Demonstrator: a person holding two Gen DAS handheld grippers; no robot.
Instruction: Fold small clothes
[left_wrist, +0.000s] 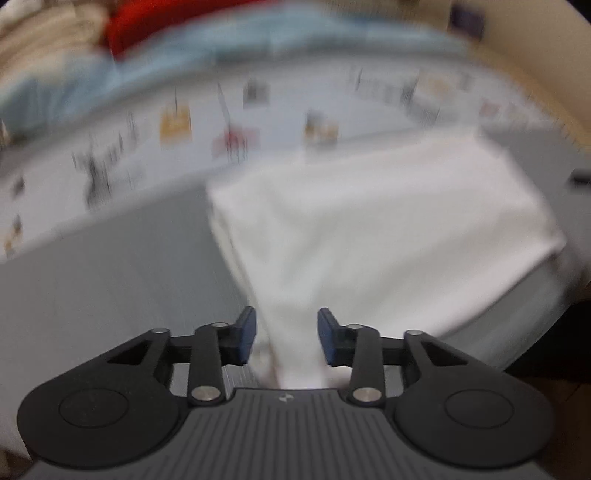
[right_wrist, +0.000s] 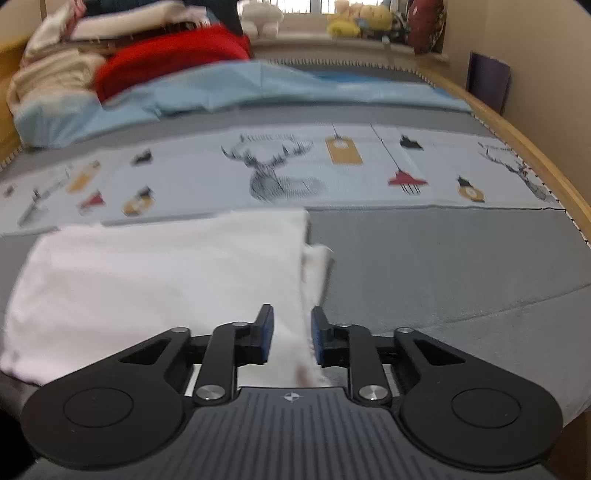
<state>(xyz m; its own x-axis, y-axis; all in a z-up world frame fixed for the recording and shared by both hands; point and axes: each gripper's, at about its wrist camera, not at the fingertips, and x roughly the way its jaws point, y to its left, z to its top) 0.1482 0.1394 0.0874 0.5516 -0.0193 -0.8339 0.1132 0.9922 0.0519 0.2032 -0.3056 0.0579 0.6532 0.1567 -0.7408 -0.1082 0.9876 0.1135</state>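
- Grey bed cover (right_wrist: 424, 258) is my work surface, and the white garment (right_wrist: 166, 280) lies flat on it, near my edge of the bed.
- Judging by its squared outline and the layered edge on its right side in the right wrist view, I take it as already folded at least once; a narrow flap pokes out past that edge, so tidying or another fold looks left to do.
- My right gripper (right_wrist: 291, 332) has its blue pads apart, with the garment's near right edge running between them; I cannot tell whether the pads touch the cloth.
- My left gripper (left_wrist: 286, 334) is likewise spread, straddling a near corner of the same white garment (left_wrist: 369, 229); that view is blurred, so grip is uncertain there too.
- Beyond the garment runs a printed band (right_wrist: 280, 173) with a deer head and small ornaments.
- Farther back lie a light blue sheet (right_wrist: 229, 88), a red blanket (right_wrist: 173, 59) and cream bedding (right_wrist: 51, 77).
- Soft toys (right_wrist: 354, 16) sit on the window ledge.
- No basket, box or other container shows in either view.
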